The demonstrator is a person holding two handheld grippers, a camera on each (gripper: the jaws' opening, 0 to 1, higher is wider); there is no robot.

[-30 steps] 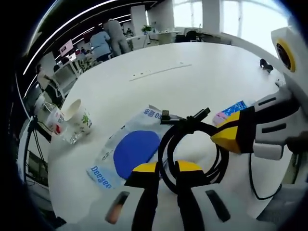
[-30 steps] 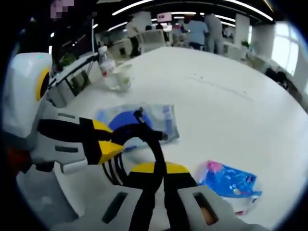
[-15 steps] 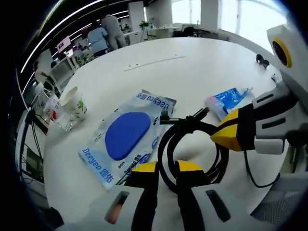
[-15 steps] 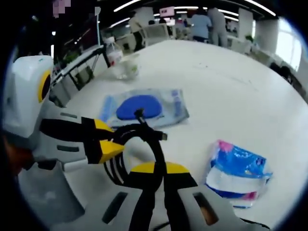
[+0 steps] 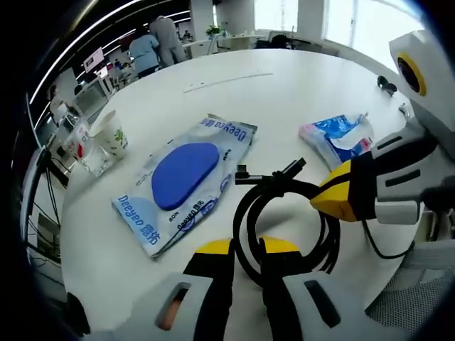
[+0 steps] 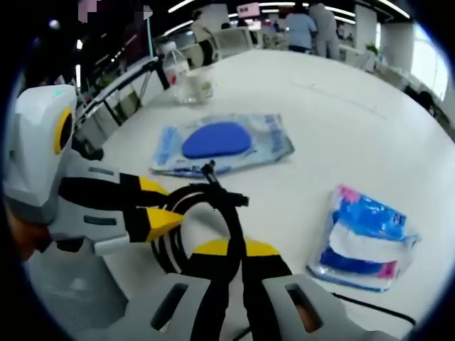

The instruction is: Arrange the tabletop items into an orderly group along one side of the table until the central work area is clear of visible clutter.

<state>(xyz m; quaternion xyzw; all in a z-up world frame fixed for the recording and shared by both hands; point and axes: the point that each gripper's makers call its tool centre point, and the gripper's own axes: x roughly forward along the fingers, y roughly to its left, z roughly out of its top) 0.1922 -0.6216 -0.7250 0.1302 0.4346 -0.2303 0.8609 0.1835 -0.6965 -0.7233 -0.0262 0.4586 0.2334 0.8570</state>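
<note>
Beyond the white desk (image 5: pixel 284 92) two people (image 5: pixel 156 48) stand with their backs turned among office desks and chairs; they appear again at the top of the right gripper view (image 6: pixel 313 25). Long ceiling lights (image 5: pixel 92 32) run overhead. Bright windows (image 5: pixel 334 21) line the far wall, and a pink-lit screen (image 6: pixel 249 9) hangs behind the people.

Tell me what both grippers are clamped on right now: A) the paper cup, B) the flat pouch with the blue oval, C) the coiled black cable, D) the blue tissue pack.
C: the left gripper and the right gripper are both shut on the coiled black cable, held above the table, while the other items lie apart on it.
</note>
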